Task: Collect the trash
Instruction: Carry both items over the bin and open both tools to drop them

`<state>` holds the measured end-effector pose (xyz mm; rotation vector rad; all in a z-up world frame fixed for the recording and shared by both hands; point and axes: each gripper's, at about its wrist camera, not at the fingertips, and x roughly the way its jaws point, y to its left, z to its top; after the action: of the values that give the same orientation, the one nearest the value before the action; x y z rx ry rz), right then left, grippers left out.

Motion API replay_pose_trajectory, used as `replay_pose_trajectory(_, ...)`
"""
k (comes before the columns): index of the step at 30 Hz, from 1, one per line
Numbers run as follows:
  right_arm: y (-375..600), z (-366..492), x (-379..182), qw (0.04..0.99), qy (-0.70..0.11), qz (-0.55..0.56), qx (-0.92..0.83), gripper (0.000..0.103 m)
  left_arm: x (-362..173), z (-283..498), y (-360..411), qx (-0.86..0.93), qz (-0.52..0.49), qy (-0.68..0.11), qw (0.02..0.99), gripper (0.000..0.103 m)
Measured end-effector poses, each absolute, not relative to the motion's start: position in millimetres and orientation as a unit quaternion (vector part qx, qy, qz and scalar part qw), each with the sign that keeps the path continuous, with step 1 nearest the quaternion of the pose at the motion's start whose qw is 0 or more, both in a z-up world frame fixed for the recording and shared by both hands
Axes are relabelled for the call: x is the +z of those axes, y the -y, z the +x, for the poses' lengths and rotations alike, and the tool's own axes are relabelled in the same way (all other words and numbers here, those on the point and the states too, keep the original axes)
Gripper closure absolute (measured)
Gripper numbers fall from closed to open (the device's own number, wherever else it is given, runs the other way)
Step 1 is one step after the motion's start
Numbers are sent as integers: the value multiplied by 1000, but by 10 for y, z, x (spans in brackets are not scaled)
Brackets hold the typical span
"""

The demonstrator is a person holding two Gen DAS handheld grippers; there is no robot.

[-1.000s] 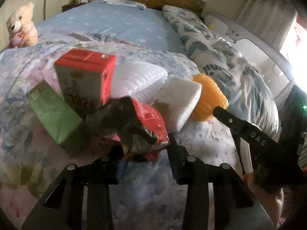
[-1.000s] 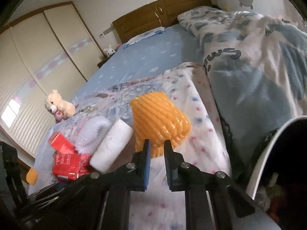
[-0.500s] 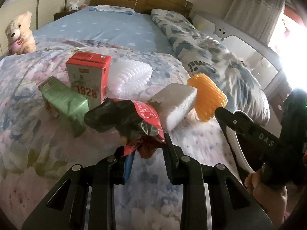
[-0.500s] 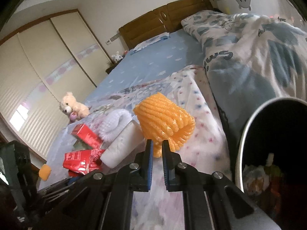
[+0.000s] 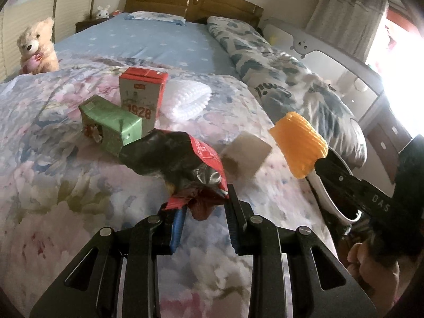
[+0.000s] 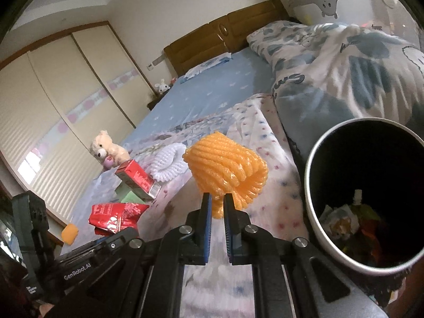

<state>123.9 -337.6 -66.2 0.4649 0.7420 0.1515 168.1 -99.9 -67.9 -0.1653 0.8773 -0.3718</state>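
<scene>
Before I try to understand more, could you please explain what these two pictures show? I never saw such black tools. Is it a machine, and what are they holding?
It is not a robot. A person holds one hand-held gripper in each hand, and each gripper has a wide-angle camera looking forward along its two fingers. So one picture comes from the left tool and the other from the right.

The left gripper is pinching a crumpled red and black snack bag. The right gripper is pinching an orange foam net, close to a dark trash bin that already has rubbish inside.

Lying on the flowered bed cover are a red carton, a green carton, a white foam net and a white block. A teddy bear sits further back.
</scene>
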Motion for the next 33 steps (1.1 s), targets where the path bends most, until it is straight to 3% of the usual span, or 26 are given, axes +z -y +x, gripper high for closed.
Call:
replay_pose_trajectory(16,3574,754,-643,902,-358,235,57,102,-549,1345,1486,-239,-41,-412,878,77)
replay_pose_trajectory(20,3554,723,-761,892,-369,254,64,89,-585,1318,1495,-238,-39,-416,877,77)
replay_pose_trajectory(23,3521,734,-793,889,-367,264,68,47,-599,1306,1460,-233,-37,-417,878,77)
replay_pose_trajectory(32,3325,931,-976,875,-392,267,94,47,-683,1328,1298,-216,-44,-428,877,77)
replay_pose_trajectory(33,3309,939,-992,873,-394,268,98,54,-692,1328,1288,-215,-44,-429,876,77)
